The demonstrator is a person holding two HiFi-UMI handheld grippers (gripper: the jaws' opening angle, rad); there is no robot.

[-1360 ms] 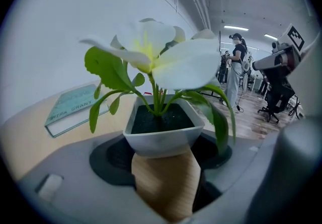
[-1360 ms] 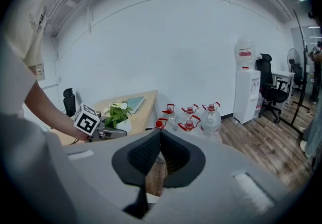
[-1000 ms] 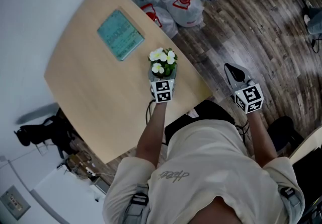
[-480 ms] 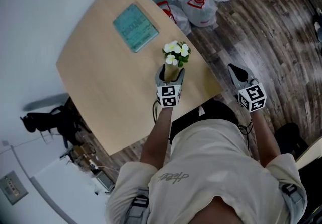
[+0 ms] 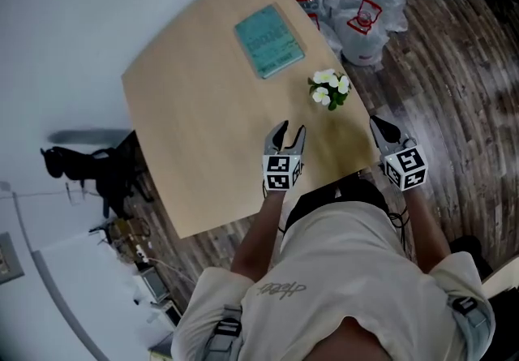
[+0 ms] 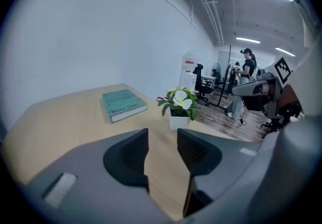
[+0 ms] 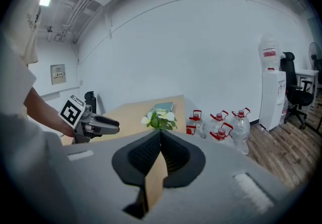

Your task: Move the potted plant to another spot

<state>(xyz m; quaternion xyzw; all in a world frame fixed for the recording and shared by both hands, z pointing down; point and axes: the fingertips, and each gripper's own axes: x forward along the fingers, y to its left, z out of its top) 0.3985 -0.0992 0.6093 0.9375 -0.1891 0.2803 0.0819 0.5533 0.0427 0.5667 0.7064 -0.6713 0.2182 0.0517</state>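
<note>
Head view: overhead, steeply down on the worktop (image 5: pixel 203 108). Left gripper view: low over it, near the potted plant (image 5: pixel 328 89). Right gripper view: farther back, beyond the worktop's edge. All three share both.

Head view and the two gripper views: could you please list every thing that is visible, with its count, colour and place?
table: one, light wood, centre of the head view.
book: one, teal, flat on the table's far part.
potted plant: one, white flowers, green leaves, white pot, near the table's right edge.
water bottles: about four, clear with red handles, on the floor beyond the table.
floor: dark wood planks.
water dispenser: one, white, by the wall.
left gripper: grey, over the table, apart from the potted plant; jaws have just been closing, nothing between them.
right gripper: grey, by the table's right edge, jaws together, empty.
</note>
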